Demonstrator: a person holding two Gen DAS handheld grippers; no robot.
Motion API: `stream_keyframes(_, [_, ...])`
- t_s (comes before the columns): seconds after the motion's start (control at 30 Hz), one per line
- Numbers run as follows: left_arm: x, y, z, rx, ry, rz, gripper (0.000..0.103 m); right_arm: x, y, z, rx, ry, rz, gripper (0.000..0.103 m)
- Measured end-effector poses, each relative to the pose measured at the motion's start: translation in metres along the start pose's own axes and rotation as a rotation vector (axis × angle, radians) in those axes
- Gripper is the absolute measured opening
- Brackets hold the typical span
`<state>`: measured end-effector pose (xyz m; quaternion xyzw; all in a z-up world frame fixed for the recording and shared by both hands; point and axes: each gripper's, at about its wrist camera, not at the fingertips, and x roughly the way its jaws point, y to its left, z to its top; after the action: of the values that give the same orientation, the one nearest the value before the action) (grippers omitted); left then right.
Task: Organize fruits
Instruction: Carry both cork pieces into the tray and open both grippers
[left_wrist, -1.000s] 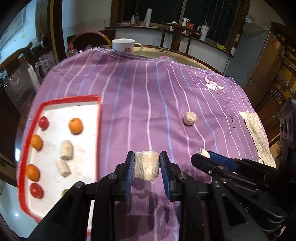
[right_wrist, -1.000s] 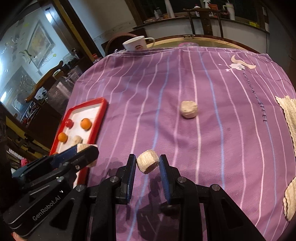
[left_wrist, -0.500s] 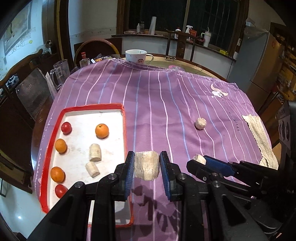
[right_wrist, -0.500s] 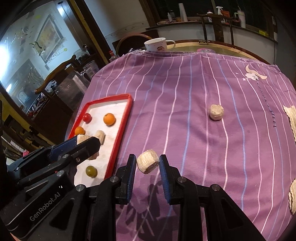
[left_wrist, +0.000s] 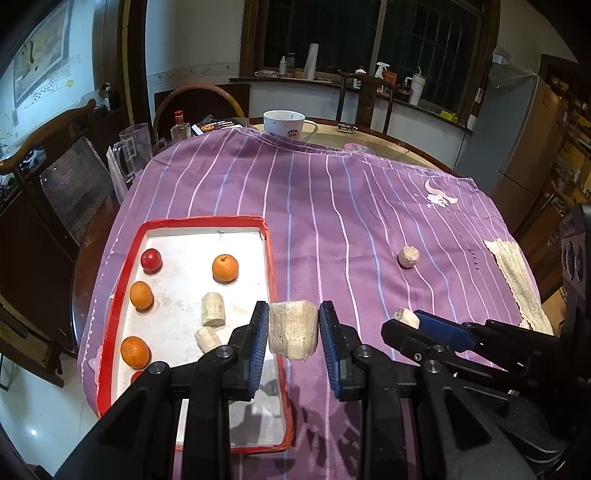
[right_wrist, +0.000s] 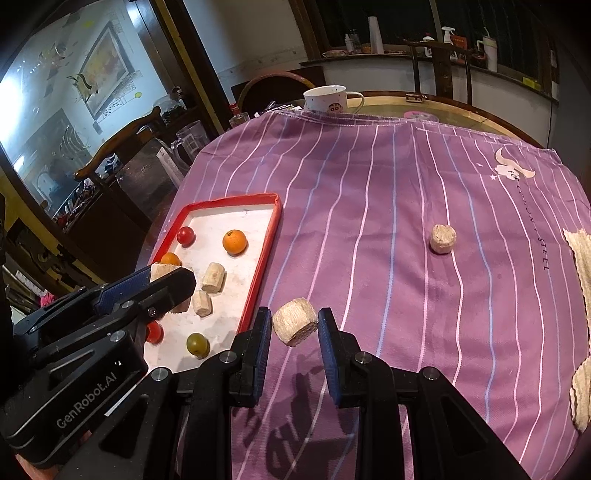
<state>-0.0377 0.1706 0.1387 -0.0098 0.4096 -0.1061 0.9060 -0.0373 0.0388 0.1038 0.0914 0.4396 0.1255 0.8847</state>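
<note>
My left gripper (left_wrist: 293, 332) is shut on a pale fibrous chunk (left_wrist: 293, 334), held in the air over the right rim of the red-edged white tray (left_wrist: 271, 258). My right gripper (right_wrist: 293, 330) is shut on a smaller pale chunk (right_wrist: 295, 321), held above the purple cloth just right of the tray (right_wrist: 264, 251). The tray holds oranges (left_wrist: 225, 267), small red fruits (left_wrist: 151, 259), a green fruit (right_wrist: 197, 344) and two pale chunks (left_wrist: 213, 309). Another pale chunk (left_wrist: 408, 256) lies loose on the cloth to the right.
A purple striped cloth (left_wrist: 332, 206) covers the round table. A white mug (left_wrist: 284, 123) stands at the far edge, with a glass jug (left_wrist: 133, 151) and a small bottle (left_wrist: 180, 129) at the far left. A beige woven mat (left_wrist: 517, 280) lies at the right edge.
Both grippers have risen and pulled back with their chunks still held, so the table looks farther off. The left gripper now hangs over the tray's right rim.
</note>
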Motion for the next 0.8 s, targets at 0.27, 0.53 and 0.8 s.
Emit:
stream_keyframes(0.27, [0.003, 0.029, -0.001, -0.049, 0.007, 0.035, 0.027, 0.007, 0.012, 0.003, -0.020, 0.007, 0.007, 0.029])
stream_keyframes(0.53, [0.011, 0.094, -0.006, -0.181, 0.030, 0.111, 0.027, 0.023, 0.022, 0.003, -0.022, 0.029, 0.034, 0.029])
stream_keyframes(0.8, [0.026, 0.141, -0.015, -0.267, 0.084, 0.150, 0.027, 0.051, 0.042, 0.004, -0.038, 0.078, 0.097, 0.029])
